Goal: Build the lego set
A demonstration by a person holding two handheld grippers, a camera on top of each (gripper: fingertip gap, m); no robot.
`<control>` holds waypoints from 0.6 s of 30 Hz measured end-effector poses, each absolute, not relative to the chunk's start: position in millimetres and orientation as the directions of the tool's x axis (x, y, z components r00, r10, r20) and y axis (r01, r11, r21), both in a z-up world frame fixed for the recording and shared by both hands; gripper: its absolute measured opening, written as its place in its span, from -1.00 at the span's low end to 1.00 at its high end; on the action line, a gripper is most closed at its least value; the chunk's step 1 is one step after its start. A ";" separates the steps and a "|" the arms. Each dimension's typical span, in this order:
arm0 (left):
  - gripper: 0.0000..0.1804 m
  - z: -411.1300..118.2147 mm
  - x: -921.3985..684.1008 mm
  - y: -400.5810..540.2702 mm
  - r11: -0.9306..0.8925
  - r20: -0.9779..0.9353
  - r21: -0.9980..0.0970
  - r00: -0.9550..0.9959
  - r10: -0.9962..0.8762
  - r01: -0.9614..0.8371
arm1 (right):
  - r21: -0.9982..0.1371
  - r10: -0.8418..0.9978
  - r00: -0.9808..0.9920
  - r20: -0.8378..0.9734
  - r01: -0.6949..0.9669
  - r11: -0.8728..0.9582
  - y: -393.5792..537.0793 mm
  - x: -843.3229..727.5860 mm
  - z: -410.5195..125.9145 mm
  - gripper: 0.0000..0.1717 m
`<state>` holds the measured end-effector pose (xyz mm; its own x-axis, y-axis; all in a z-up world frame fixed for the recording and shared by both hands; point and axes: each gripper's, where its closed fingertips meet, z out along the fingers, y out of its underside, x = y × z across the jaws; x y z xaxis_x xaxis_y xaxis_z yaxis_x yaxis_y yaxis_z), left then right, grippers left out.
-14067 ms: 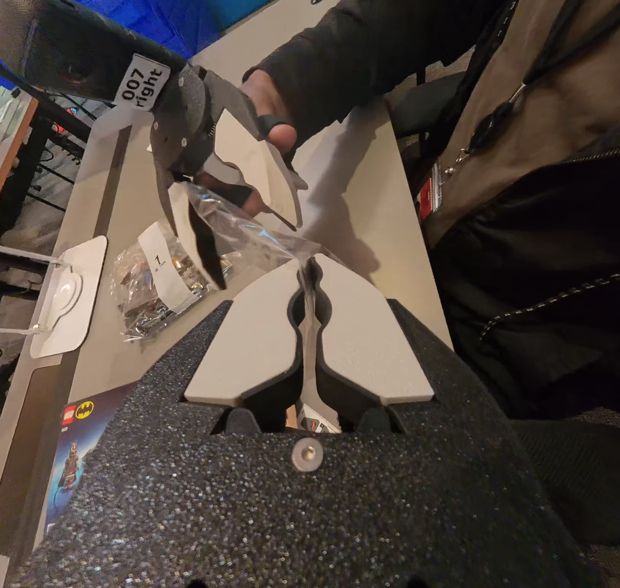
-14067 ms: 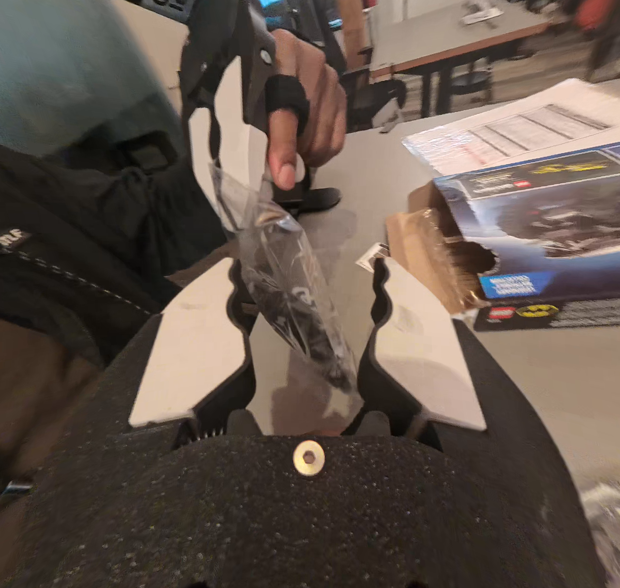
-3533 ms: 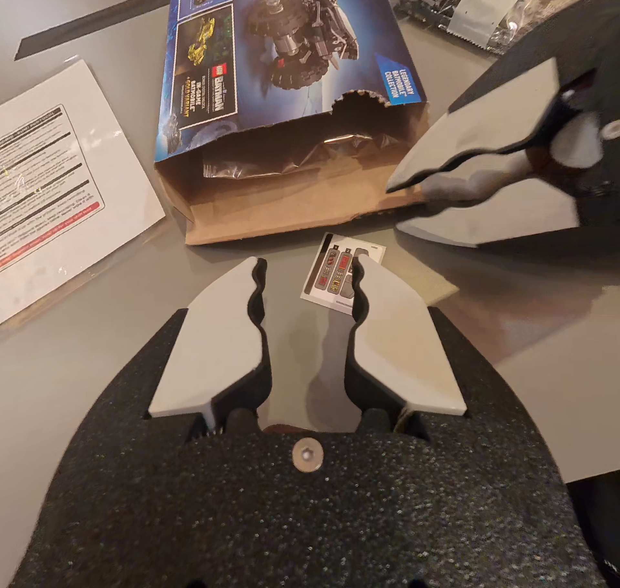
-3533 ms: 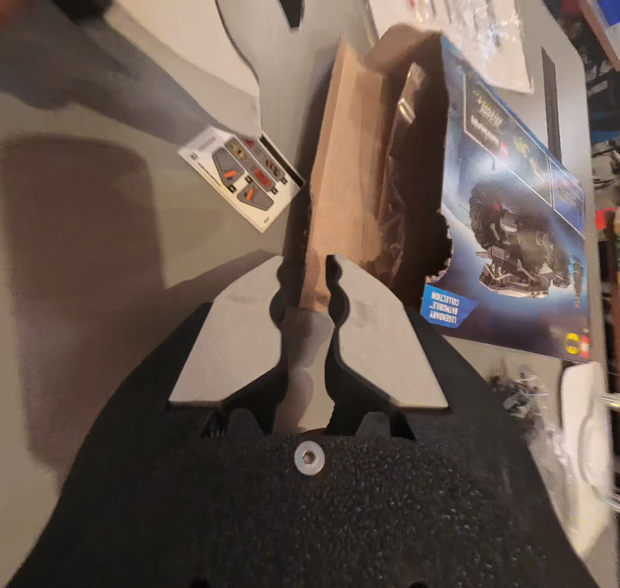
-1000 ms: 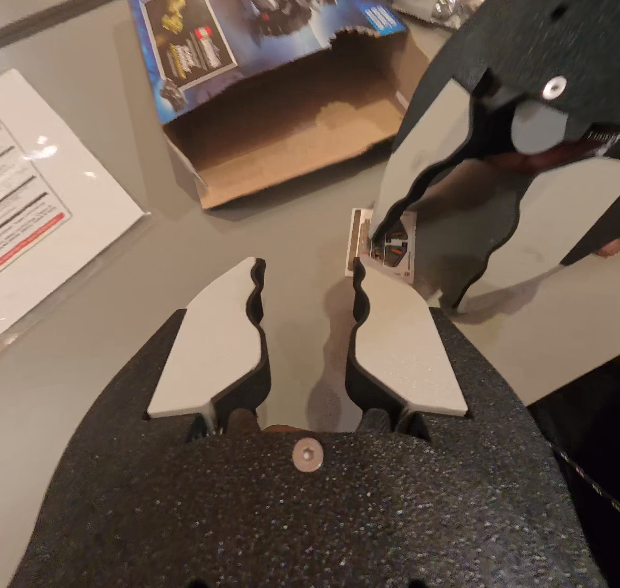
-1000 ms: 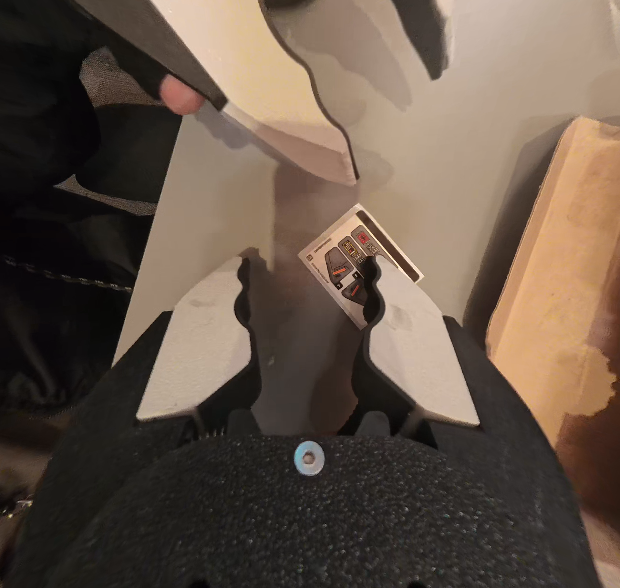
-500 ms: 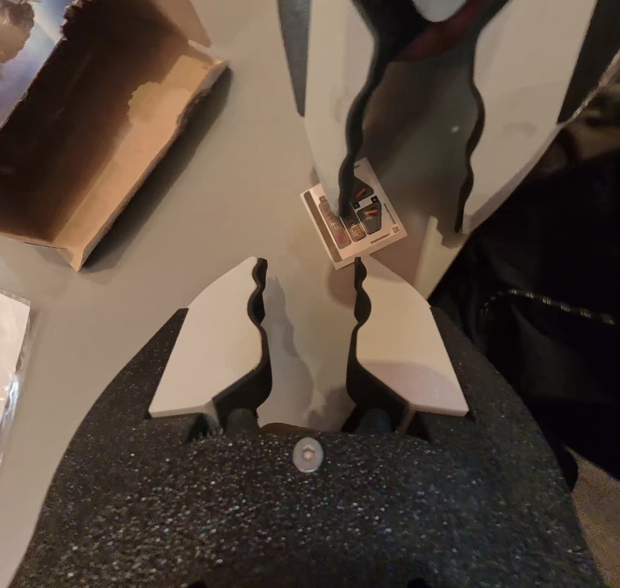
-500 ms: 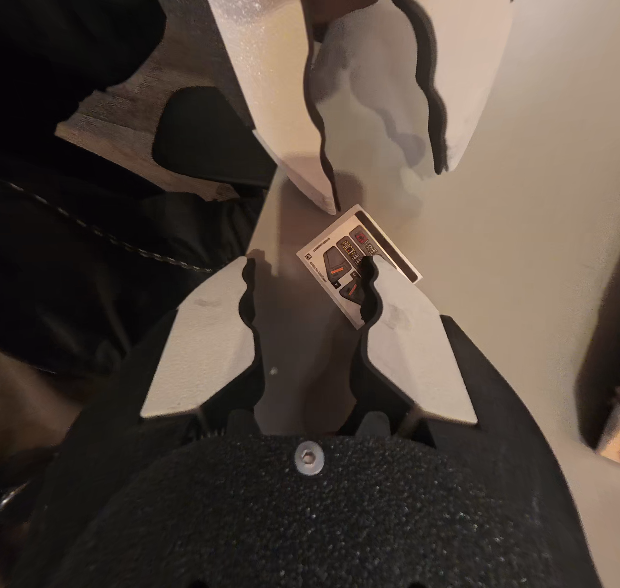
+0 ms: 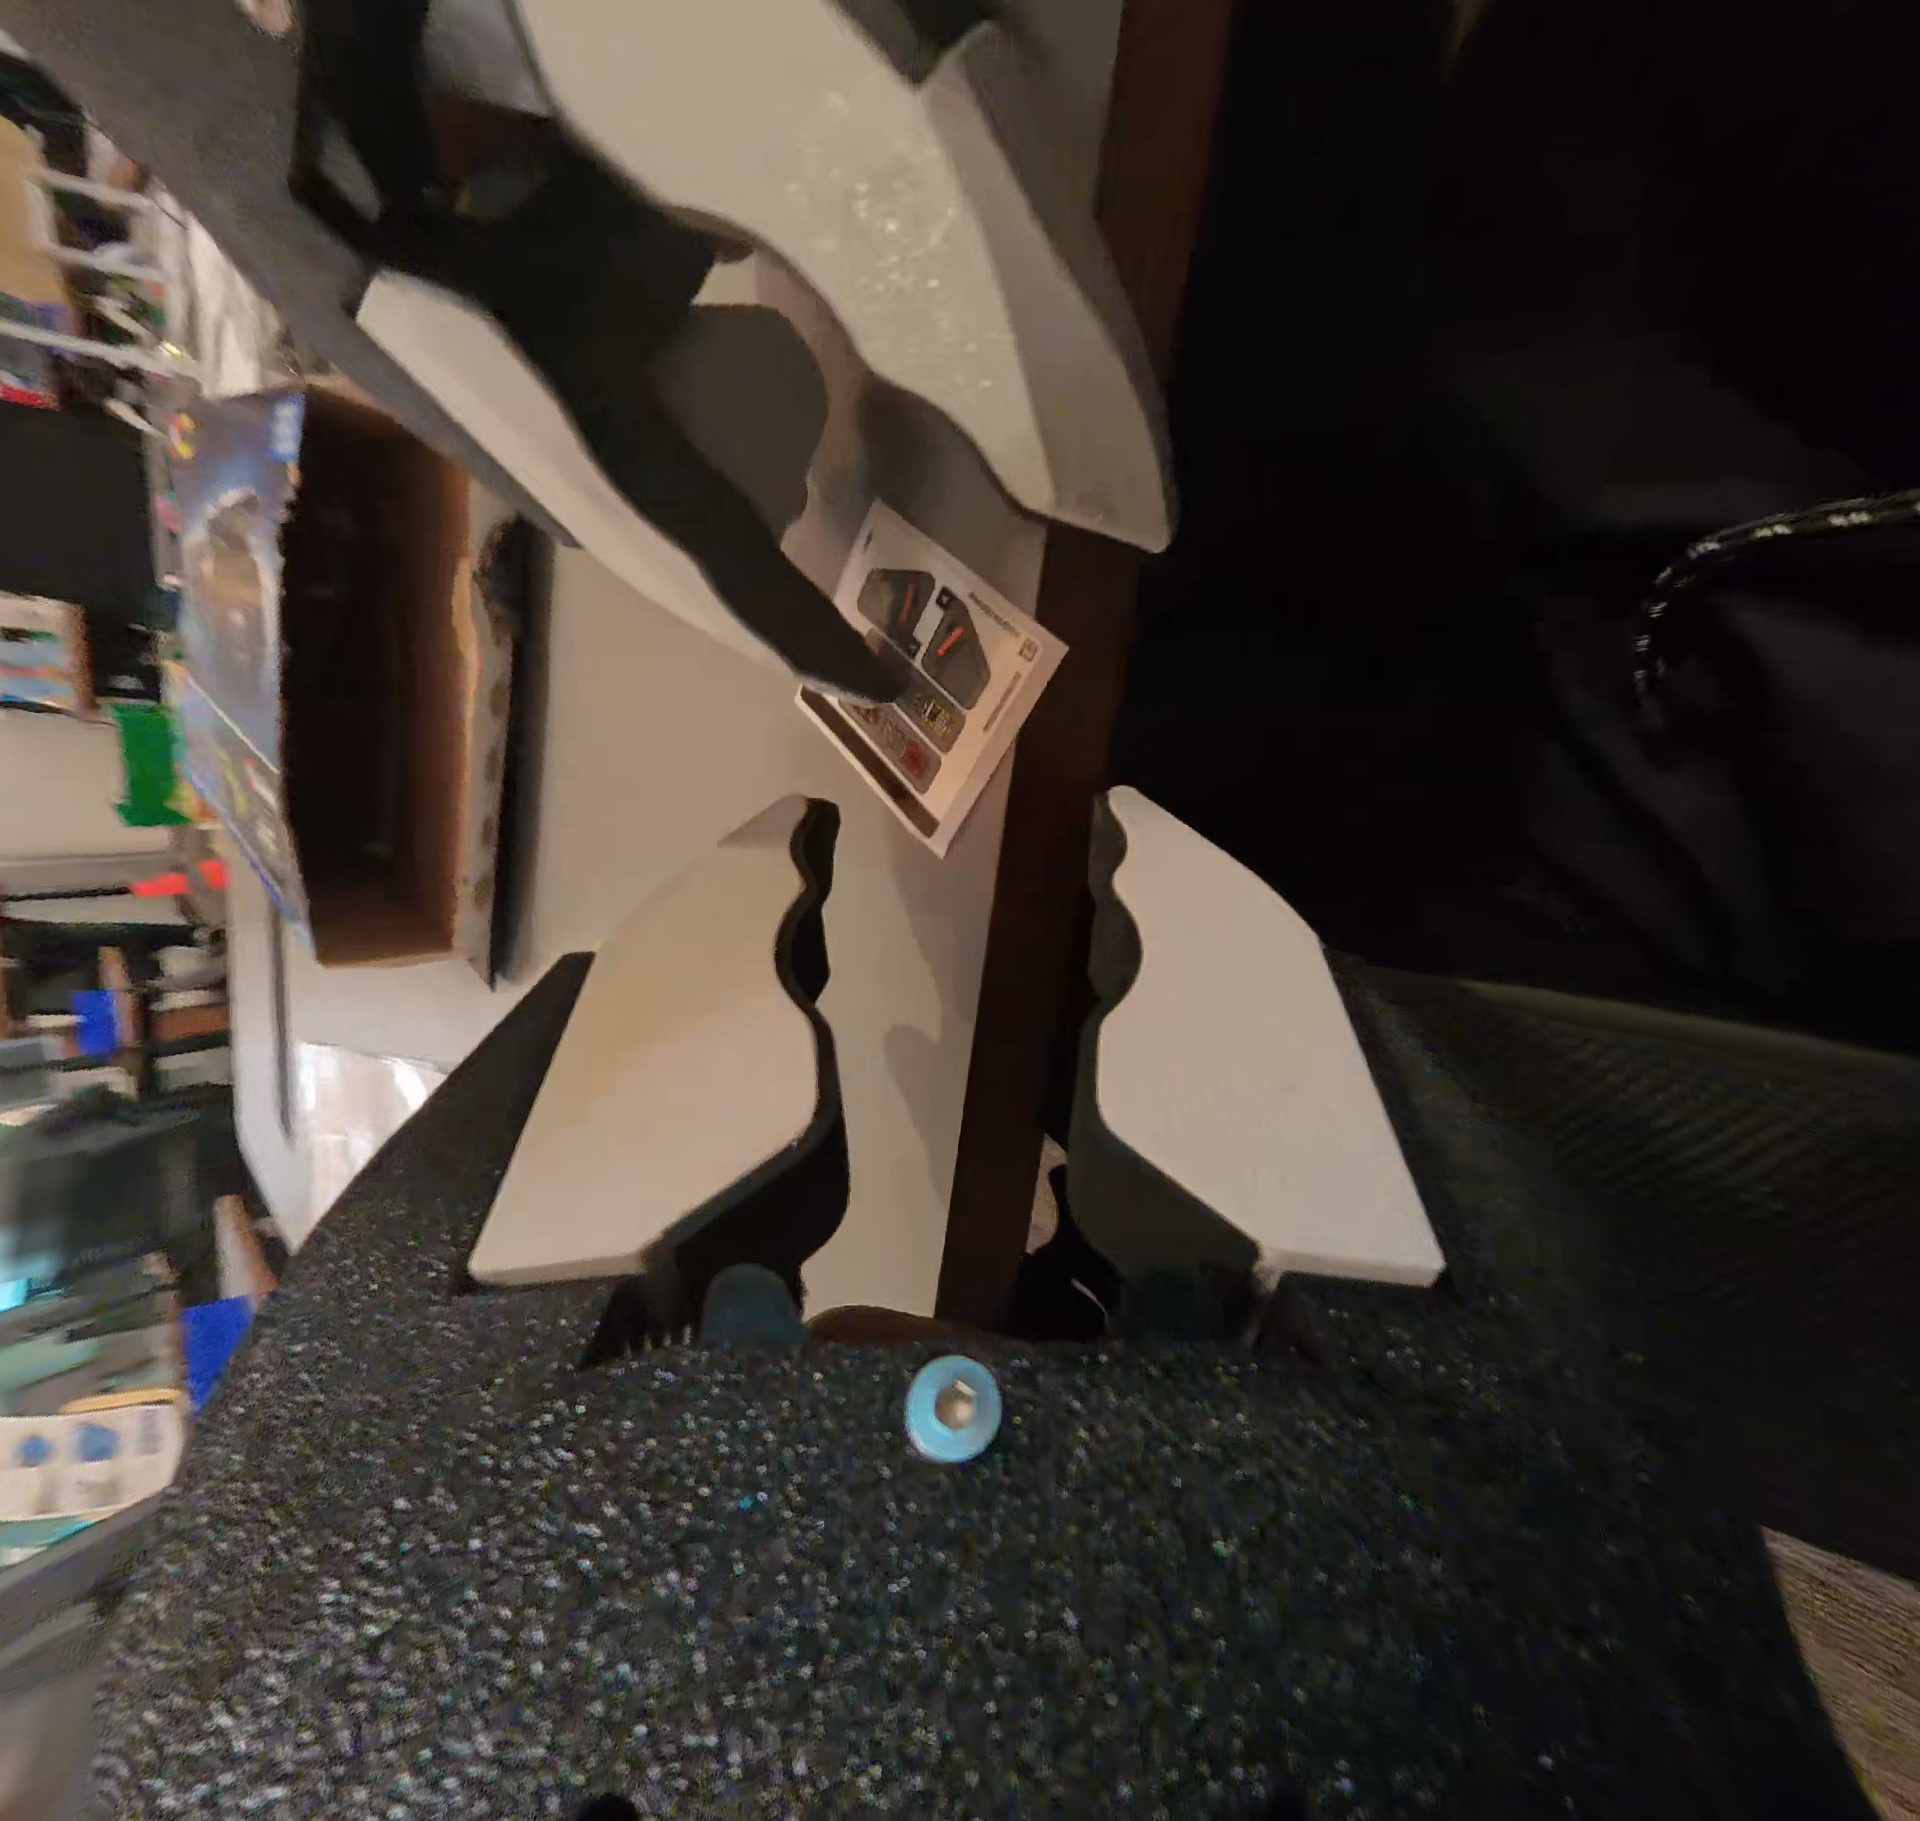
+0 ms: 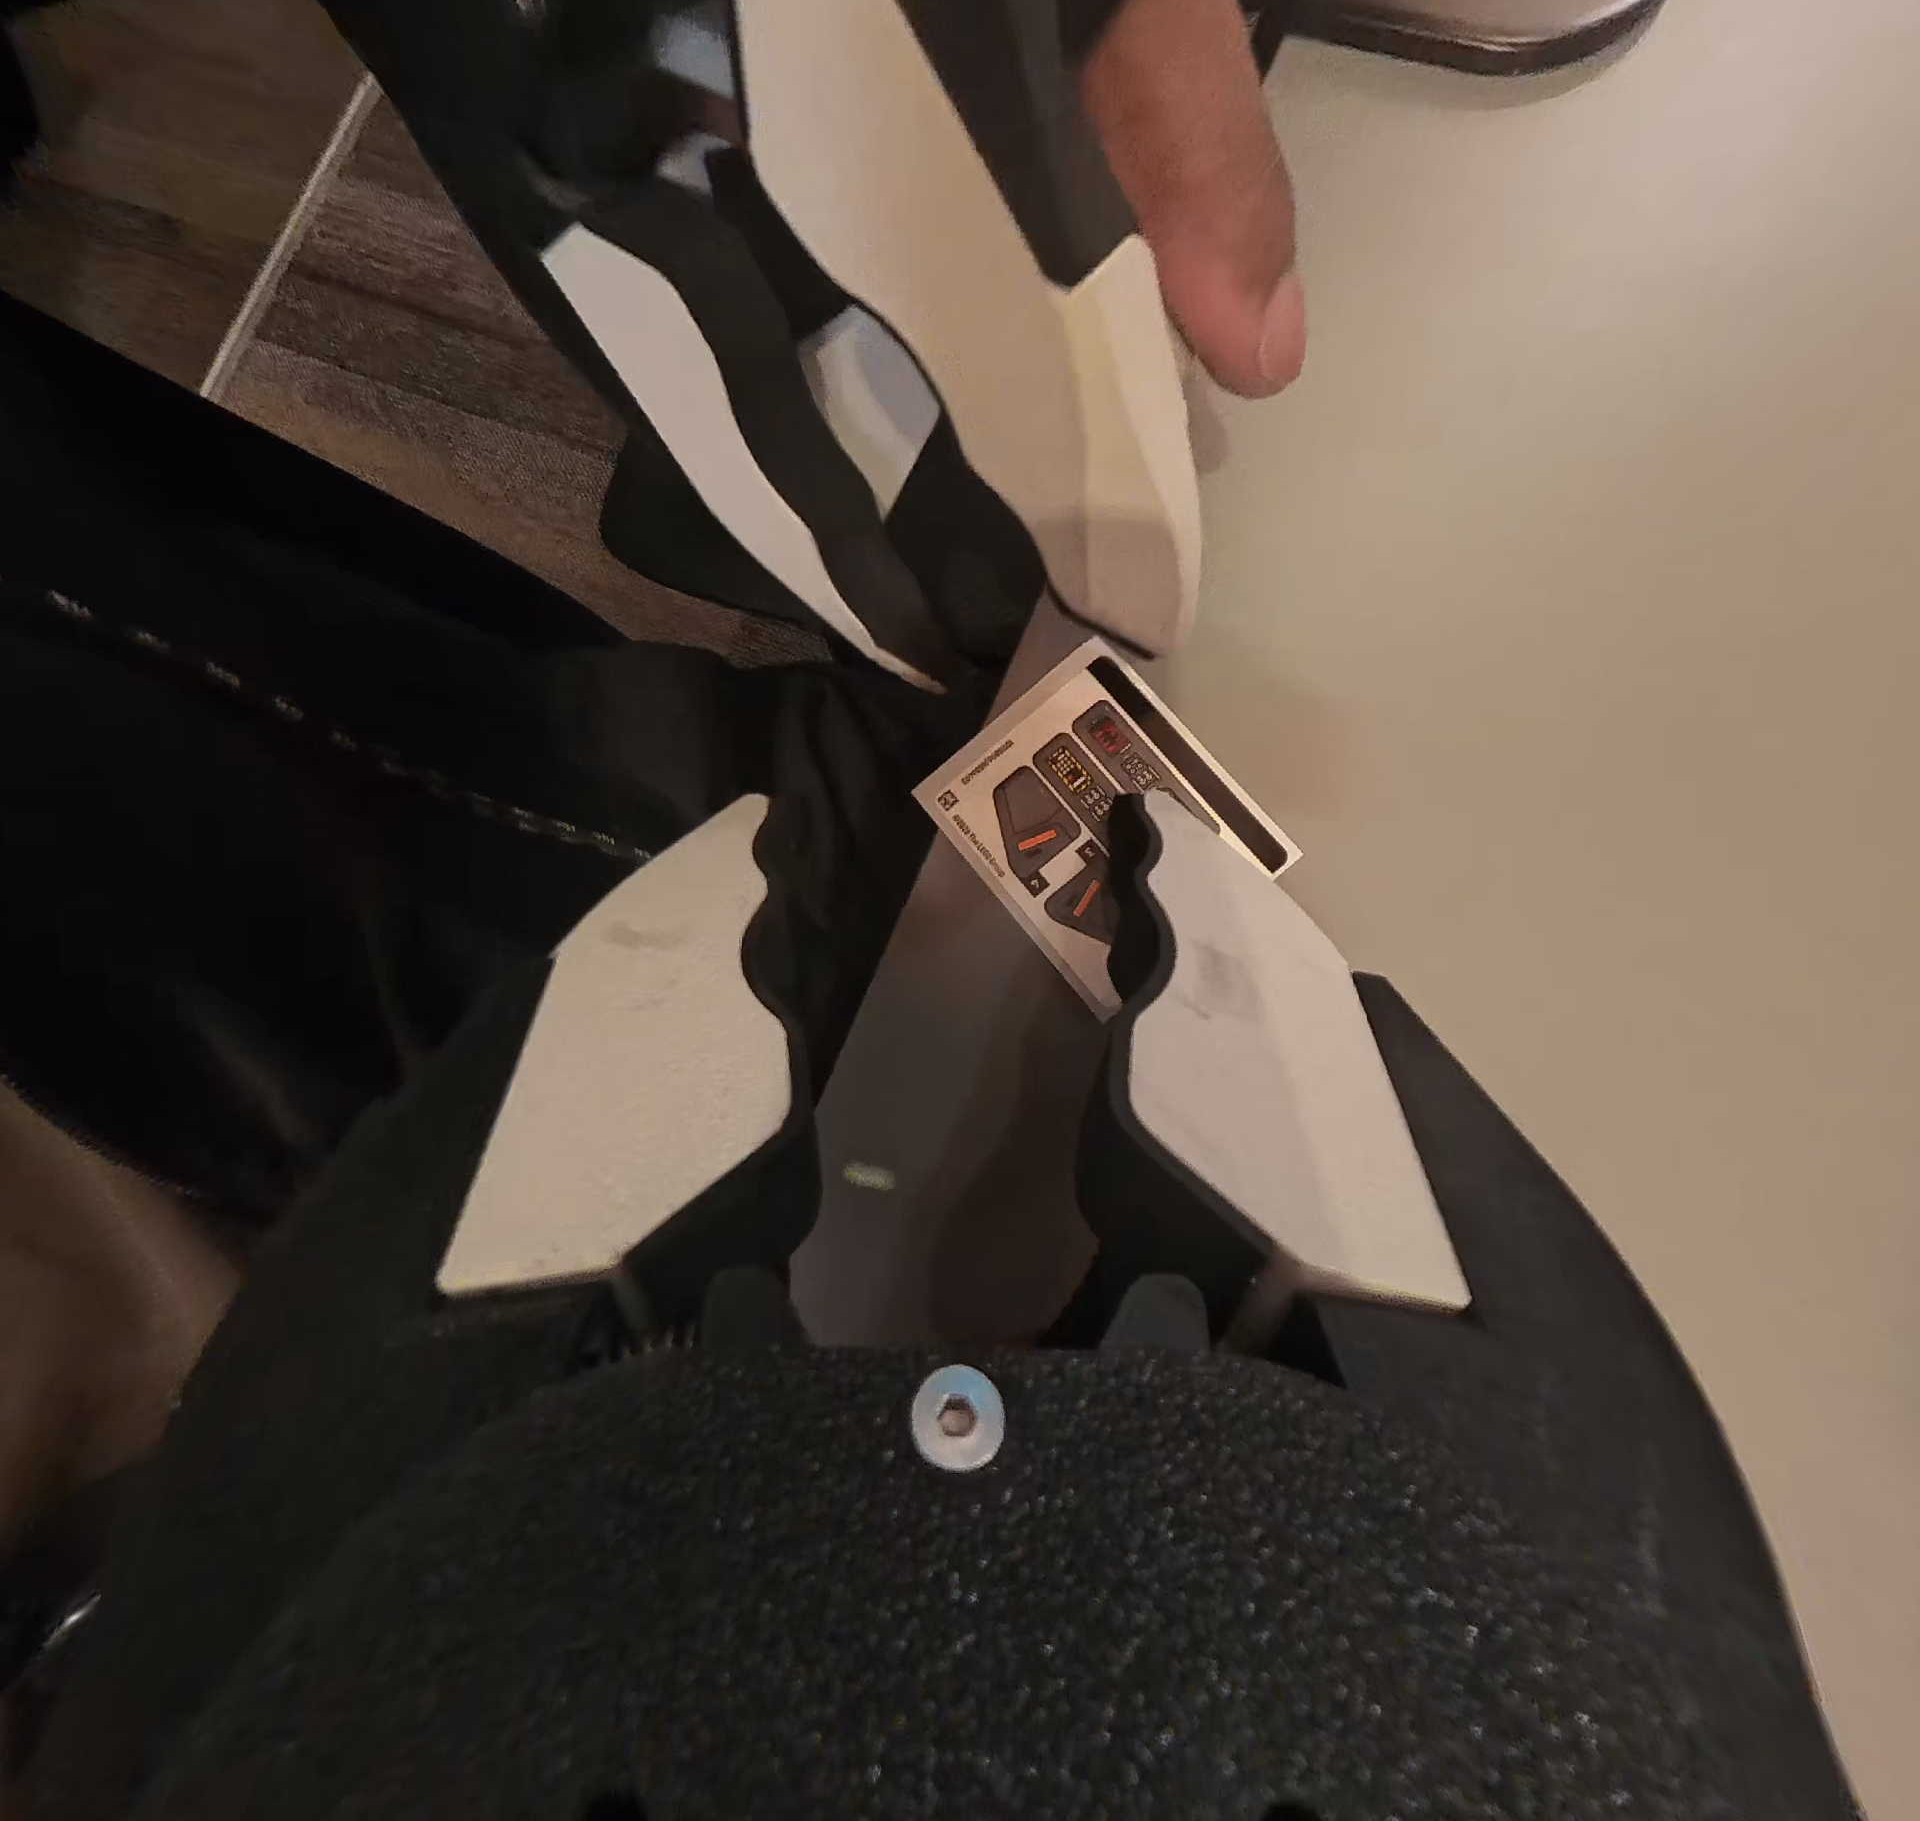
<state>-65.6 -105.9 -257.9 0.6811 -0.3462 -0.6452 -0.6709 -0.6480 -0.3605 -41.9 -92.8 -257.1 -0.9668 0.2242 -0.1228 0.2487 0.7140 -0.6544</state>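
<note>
Left wrist view: the left gripper (image 9: pixel 961 815) stands open and empty, straddling the dark table edge (image 9: pixel 1049 888). At 12 o'clock the sticker sheet (image 9: pixel 971 691) lies at that edge, one corner overhanging, probably so a finger can get under it. The right gripper (image 9: pixel 997 608) has one fingertip pressed on the sheet. An opened box (image 9: pixel 353 691) lies at 9 o'clock.

Right wrist view: the right gripper (image 10: pixel 940 810) is open, one finger (image 10: pixel 1132 836) on the sheet (image 10: pixel 1039 815), the other off the light table (image 10: pixel 1558 732). The left gripper (image 10: pixel 1049 639) hovers at 12 o'clock. Wood-look floor (image 10: pixel 416 348) shows at 10 o'clock.

A sticker sheet (image 10: pixel 1101 836) lies on the table (image 10: pixel 1558 732) at its edge, with an opened box (image 9: pixel 353 670) farther in.
</note>
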 end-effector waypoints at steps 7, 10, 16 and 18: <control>-0.61 -260.0 -57.1 -91.6 -0.582 -0.743 -0.316 0.576 -0.340 -0.750 | -0.683 0.229 -0.967 -0.113 0.243 0.689 -77.3 -41.0 -252.0 -0.32; -0.69 -261.5 -55.2 -90.0 -0.564 -0.760 -0.293 0.546 -0.353 -0.772 | -0.686 0.233 -0.965 -0.117 0.248 0.684 -68.8 -41.3 -252.2 -0.32; -0.83 -264.0 -50.7 -90.6 -0.526 -0.791 -0.235 0.475 -0.386 -0.817 | -0.699 0.253 -0.959 -0.126 0.266 0.664 -57.8 -43.2 -250.0 -0.33; -0.88 -262.6 -48.7 -90.0 -0.509 -0.805 -0.220 0.450 -0.387 -0.832 | -0.702 0.261 -0.957 -0.128 0.273 0.658 -55.5 -44.3 -249.4 -0.33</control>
